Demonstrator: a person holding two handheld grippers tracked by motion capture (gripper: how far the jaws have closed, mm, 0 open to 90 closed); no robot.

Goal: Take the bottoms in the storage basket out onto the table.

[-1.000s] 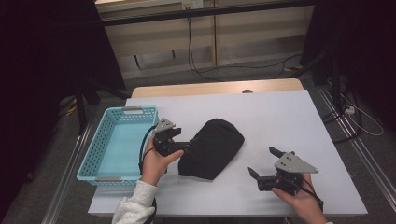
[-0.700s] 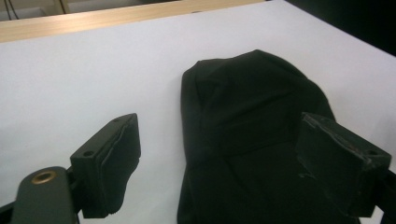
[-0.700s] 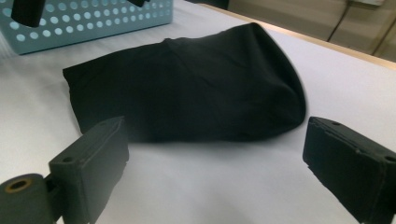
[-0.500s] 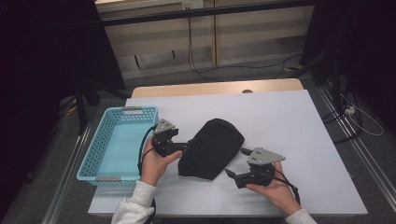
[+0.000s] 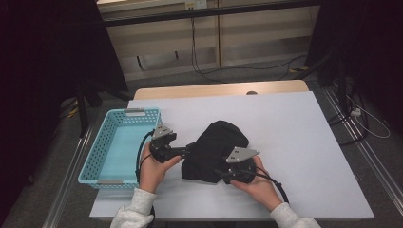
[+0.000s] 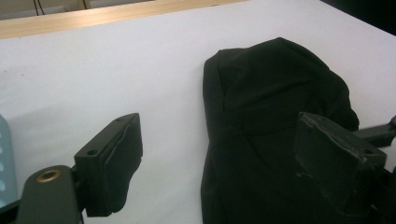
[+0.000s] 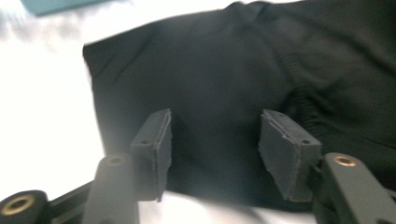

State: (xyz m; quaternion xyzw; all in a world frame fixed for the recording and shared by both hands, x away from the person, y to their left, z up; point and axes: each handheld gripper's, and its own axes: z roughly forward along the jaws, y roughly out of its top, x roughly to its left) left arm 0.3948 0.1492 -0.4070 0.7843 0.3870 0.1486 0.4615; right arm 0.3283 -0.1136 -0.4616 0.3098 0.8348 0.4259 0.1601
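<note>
High view – right gripper (image 5: 223, 172) closing, blurred, over black cloth (image 5: 216, 147) | left gripper (image 5: 189, 148) open

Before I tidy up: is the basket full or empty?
Empty: the basket shows its bare blue floor, and the black cloth lies beside it.

Looked like a lab or test room set up for recording, not a home. White worktop (image 5: 294, 142) sat on a plain wooden table, w/ dark drapes (image 5: 43, 57) hung at both sides. Grey carpet floor (image 5: 266, 73) had loose cables (image 5: 199, 52) trailing across it; metal rails (image 5: 361, 147) ran alongside the table. Beige panel wall/cabinets (image 5: 252, 33) at the back. A blue plastic basket (image 5: 102, 164) stood at the worktop's left edge. Bare, functional, no décor.
</note>
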